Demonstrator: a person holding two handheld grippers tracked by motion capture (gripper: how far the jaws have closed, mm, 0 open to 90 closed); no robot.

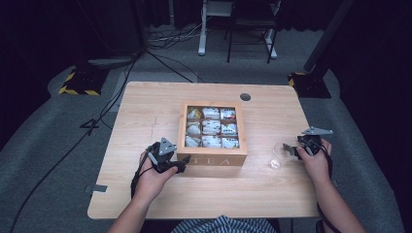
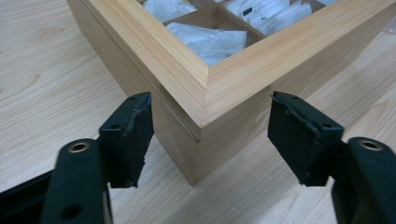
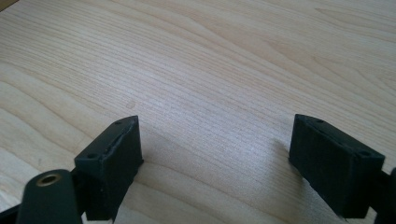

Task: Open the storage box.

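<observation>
On the pale wood-grain bench (image 1: 145, 194), ringed by grey carpet and dark curtains, my left gripper (image 2: 210, 135) spreads its jaws around the near corner of the open tea box (image 1: 212, 127), my right gripper (image 3: 215, 158) gaping beside a clear glass (image 1: 279, 154).

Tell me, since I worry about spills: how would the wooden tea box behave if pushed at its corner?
The tea box looks stiff and squat, so it would probably slide or pivot on the smooth table, not tip. With no lid over them, its sachets could shift.
</observation>
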